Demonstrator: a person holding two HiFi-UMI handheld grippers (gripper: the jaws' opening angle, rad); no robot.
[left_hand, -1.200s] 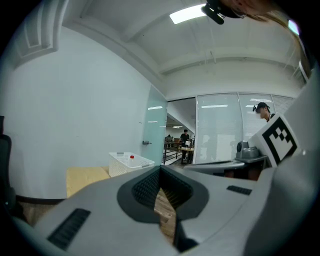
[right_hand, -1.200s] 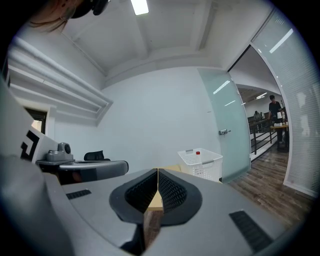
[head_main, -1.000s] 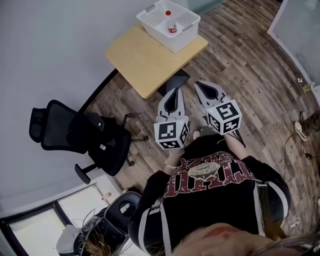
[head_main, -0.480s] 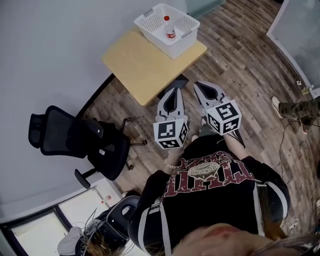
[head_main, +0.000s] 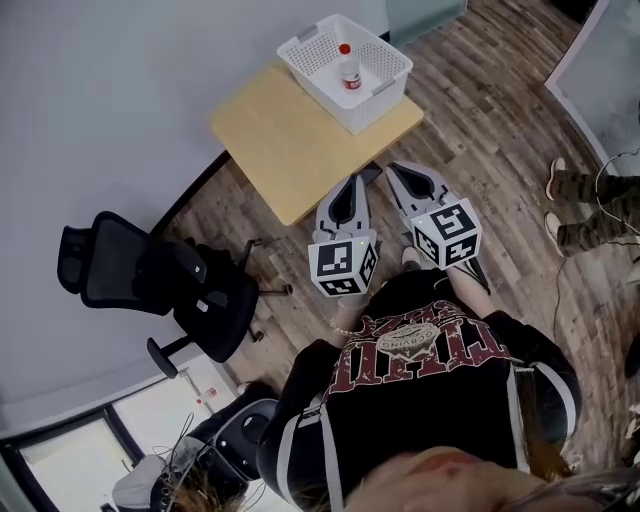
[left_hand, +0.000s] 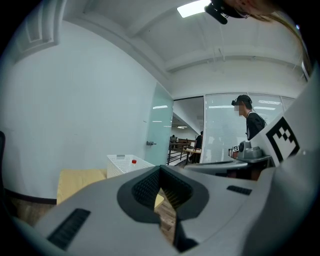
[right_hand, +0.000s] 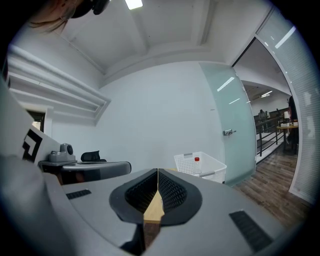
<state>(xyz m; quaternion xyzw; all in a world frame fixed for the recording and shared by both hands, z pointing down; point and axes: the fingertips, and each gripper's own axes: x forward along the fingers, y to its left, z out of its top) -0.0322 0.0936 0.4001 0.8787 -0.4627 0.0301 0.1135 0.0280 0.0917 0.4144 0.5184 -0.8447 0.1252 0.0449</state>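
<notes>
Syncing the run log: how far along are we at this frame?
Done: nothing looks handled. The red-capped bottle stands in the white basket on the wooden table.
In hand: nothing. The left gripper and right gripper are both shut and empty, held side by side, pointing toward the table.
Left: every contact, since neither gripper touches table, basket or bottle.

Table (head_main: 290, 140) ahead, chair (head_main: 150, 275) left, open floor (head_main: 490, 130) right

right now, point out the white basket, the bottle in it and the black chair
white basket (head_main: 385, 98), head view, near side wall
bottle (head_main: 350, 72), head view, its body
black chair (head_main: 205, 300), head view, seat
</notes>
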